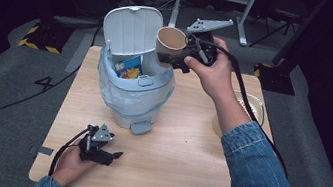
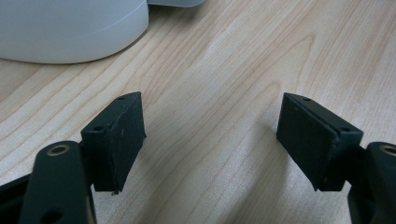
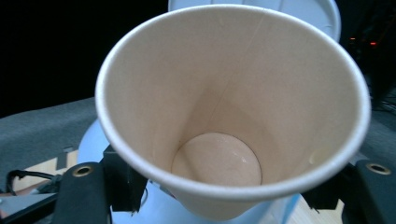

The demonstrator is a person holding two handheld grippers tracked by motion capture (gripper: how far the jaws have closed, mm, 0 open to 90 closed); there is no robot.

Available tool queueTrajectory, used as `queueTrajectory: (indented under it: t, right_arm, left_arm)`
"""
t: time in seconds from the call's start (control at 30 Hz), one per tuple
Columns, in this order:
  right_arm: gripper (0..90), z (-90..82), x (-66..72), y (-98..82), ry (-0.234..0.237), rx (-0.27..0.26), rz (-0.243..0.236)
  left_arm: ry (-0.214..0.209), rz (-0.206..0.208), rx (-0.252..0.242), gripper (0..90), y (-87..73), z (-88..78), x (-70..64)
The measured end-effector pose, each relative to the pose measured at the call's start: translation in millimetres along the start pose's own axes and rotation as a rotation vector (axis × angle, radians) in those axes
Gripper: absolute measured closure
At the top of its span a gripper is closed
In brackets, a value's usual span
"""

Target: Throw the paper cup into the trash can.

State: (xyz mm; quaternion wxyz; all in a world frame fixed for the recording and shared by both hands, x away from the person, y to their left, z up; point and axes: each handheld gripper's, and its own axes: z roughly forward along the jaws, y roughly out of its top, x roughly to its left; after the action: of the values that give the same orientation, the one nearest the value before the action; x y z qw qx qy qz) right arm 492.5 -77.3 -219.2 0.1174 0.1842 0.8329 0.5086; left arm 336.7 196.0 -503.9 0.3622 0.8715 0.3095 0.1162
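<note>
A tan paper cup point(image 1: 170, 42) hangs over the right rim of a white pedal bin point(image 1: 135, 93), and my right gripper point(image 1: 174, 60) is shut on its lower body. In the right gripper view the cup point(image 3: 233, 107) is empty, its mouth facing the camera. The bin's lid point(image 1: 131, 28) stands open, a clear bag lines the bin, and a blue packet point(image 1: 128, 67) lies inside. Low at the table's front left, my left gripper point(image 1: 114, 156) rests open. Bare wood lies between its fingers point(image 2: 119, 140), with the bin's base point(image 2: 70, 28) just beyond.
A light wooden table point(image 1: 180, 151) carries the bin. A clear container point(image 1: 253, 107) sits at its right edge, partly behind the person's denim sleeve point(image 1: 262, 179). Cables trail over the grey floor at the left. A white desk frame point(image 1: 214, 0) stands behind the table.
</note>
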Motion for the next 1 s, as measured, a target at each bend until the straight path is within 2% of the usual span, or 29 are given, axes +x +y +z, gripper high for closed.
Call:
queueTrajectory:
  t: [0.23, 0.47, 0.73, 0.87, 1.0]
  right_arm:
    - [30.1, 17.8, -2.4, -2.0, 0.020, 0.014, -0.005]
    - [29.3, 37.5, -2.3, -7.8, 0.013, 0.027, 0.016]
    - [28.3, 53.8, -0.8, -13.5, 0.008, 0.074, 0.011]
    - [20.4, 61.6, 0.0, -16.6, 0.001, 0.065, 0.011]
    - [18.3, 66.4, 0.0, -18.3, -0.018, 0.070, 0.006]
  left_arm:
    - [0.002, 0.002, 0.001, 23.8, 0.1, 0.0, 0.3]
    - [0.003, 0.002, 0.001, 23.8, 0.1, -0.1, 0.3]
    - [0.003, 0.002, 0.001, 23.8, 0.1, -0.1, 0.3]
    - [0.002, 0.003, 0.001, 23.8, 0.1, -0.1, 0.3]
    - [0.002, 0.003, 0.001, 23.8, 0.1, -0.1, 0.3]
